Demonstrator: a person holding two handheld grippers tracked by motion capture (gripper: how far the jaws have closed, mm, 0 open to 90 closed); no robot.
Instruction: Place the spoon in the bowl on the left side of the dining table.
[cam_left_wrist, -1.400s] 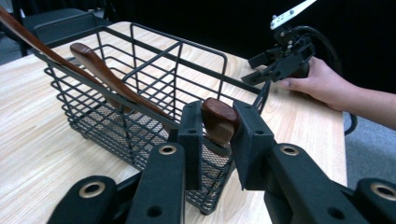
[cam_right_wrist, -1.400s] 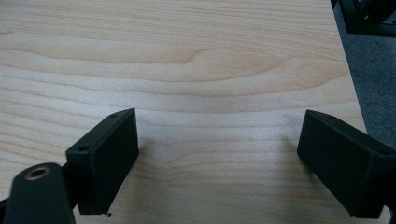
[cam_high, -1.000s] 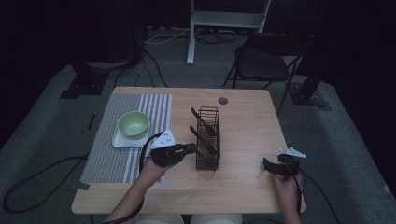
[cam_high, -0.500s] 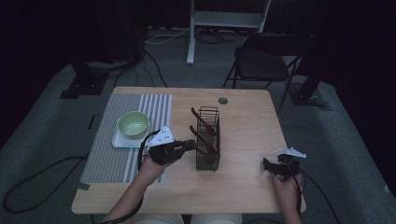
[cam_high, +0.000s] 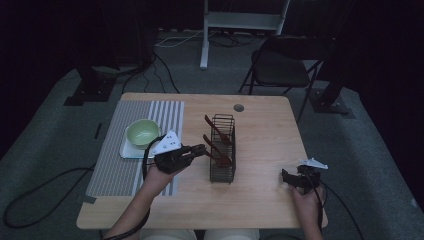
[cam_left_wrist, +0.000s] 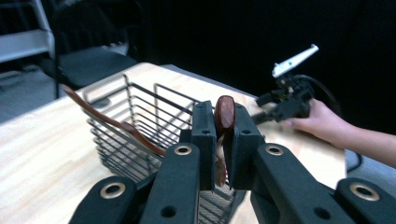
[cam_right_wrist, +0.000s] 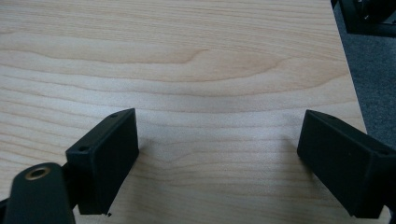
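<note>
Overhead and close gripper cameras share the table (cam_high: 260, 190).

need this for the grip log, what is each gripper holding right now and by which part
The left gripper is shut on a brown wooden utensil, gripped near one rounded end, beside the wire basket. The right gripper is open, holding nothing.

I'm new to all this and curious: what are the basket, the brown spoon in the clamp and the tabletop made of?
The basket looks like dark metal wire: thin rigid bars in an open grid. The spoon, clamped by the left gripper, seems to be wood with a smooth brown finish, though brown plastic is possible. The table shows pale wood grain, matte; whether solid wood or laminate can't be told.
</note>
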